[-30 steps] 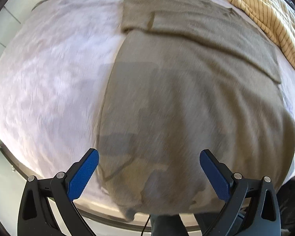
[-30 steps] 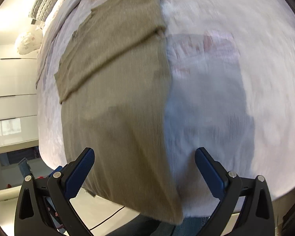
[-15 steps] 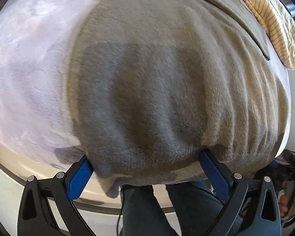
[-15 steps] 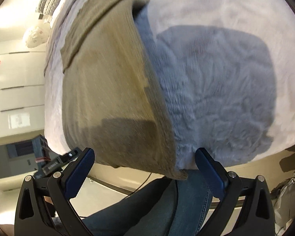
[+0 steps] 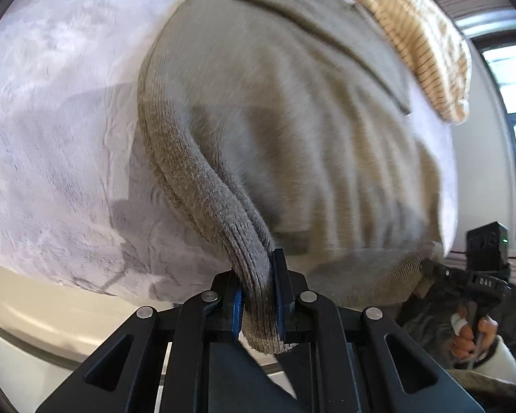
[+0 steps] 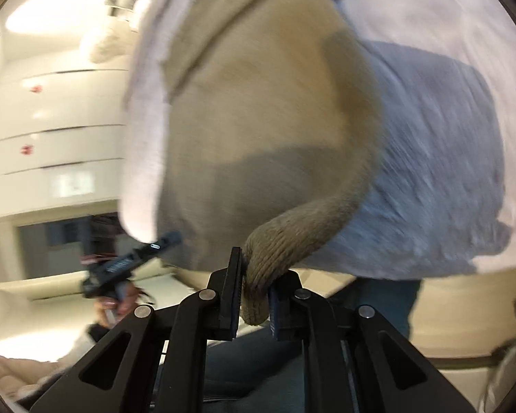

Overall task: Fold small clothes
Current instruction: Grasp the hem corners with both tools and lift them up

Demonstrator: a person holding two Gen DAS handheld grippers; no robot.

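Your left hand-held gripper (image 5: 258, 304) has just closed its jaws and now pinches the near hem corner of the olive knit sweater (image 5: 292, 130), with the ribbed edge bunched between the blue pads (image 5: 278, 296). Your right hand-held gripper (image 6: 254, 296) has likewise just closed, and it clamps the opposite hem corner of the same sweater in the same way. Ahead of both grippers the garment lies spread on the bed (image 5: 51, 120), over a pale plush cover, its body running away from you; a sleeve appears already folded across the far part of the body. Beyond that, at the far right in the left wrist view, a cream striped garment (image 5: 426, 41) sits in a heap, unfolded as far as can be told. Assessment: both hem corners are secured and the sleeve work looks done; the fold of the hem up toward the collar is not yet made, and the striped piece remains.
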